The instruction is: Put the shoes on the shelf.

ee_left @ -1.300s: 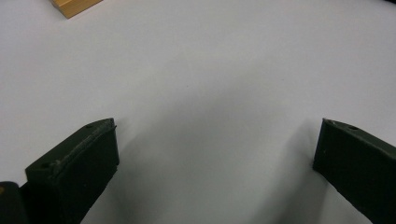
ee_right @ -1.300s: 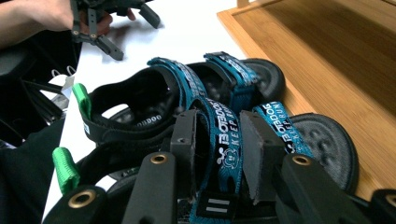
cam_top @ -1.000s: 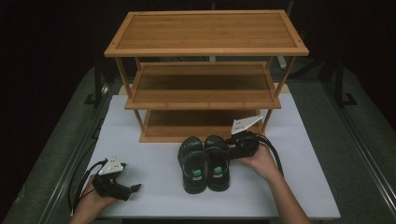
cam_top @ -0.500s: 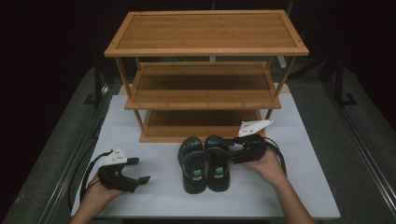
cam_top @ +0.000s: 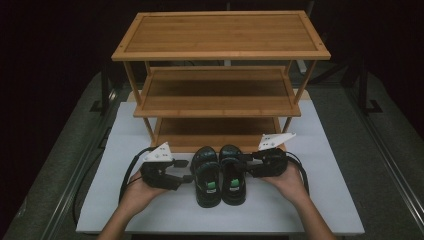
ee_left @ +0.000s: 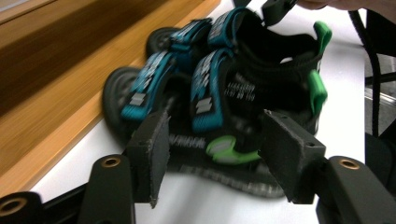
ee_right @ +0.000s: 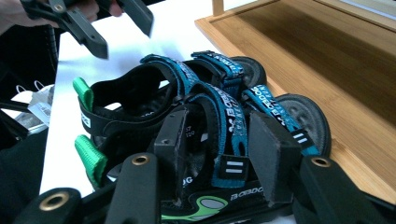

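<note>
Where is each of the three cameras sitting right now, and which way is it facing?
High view: above the person's side, facing forward and down on the bamboo rack, sandals and white table; forearms, left tongs and right tongs show.
Left gripper view: on the left tongs, facing the sandals side-on; own two jaws show.
Right gripper view: on the right tongs, facing the sandals from the other side; own jaws show.
Shared: both gripper views see the sandals, the rack, and the opposite tongs.
</note>
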The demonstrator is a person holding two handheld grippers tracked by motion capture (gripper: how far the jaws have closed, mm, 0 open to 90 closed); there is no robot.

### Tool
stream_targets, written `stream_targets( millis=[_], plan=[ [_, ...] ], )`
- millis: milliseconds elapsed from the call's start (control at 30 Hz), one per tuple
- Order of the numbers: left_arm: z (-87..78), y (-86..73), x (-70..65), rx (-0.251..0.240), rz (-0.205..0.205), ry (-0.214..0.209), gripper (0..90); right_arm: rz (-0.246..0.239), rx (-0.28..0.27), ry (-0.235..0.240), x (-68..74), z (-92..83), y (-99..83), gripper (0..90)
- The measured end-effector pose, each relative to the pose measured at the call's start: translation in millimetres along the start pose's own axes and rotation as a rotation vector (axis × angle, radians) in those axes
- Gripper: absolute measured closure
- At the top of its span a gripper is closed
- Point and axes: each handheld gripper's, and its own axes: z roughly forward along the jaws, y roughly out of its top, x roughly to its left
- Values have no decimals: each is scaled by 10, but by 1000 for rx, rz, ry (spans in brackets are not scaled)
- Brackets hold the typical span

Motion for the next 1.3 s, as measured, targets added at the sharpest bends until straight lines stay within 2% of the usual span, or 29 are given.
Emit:
stream_targets(
  millis=[133,233,367,400,500,600,767,933,1067,1167,1300],
  plan=[
    [158,52,13,10,-2,-20,466,6,3,-3,-19,19,-12,583],
    [247,48,37,29,-6,-11,497,23,22,-10,-51,62,-39,598],
    [314,36,43,36,-4,-6,568,45,38,11,-74,129,-70,656],
    [327,39,34,41,3,-6,611,50,39,13,-74,145,-72,670],
    [338,63,-2,47,24,28,683,62,42,3,-57,183,-65,688],
    [315,76,-5,12,25,69,705,78,16,-1,-56,156,-56,693],
    [267,175,39,-47,32,123,713,64,-25,-58,-42,125,41,697],
    [264,278,182,-109,18,172,712,66,-81,-127,-135,110,164,697],
    [347,313,320,-151,30,208,712,56,-115,-201,-251,186,207,696],
    [435,318,410,-176,31,249,712,48,-140,-237,-333,255,217,696],
    [508,295,477,-192,42,277,712,39,-168,-280,-382,310,192,695]
  ],
)
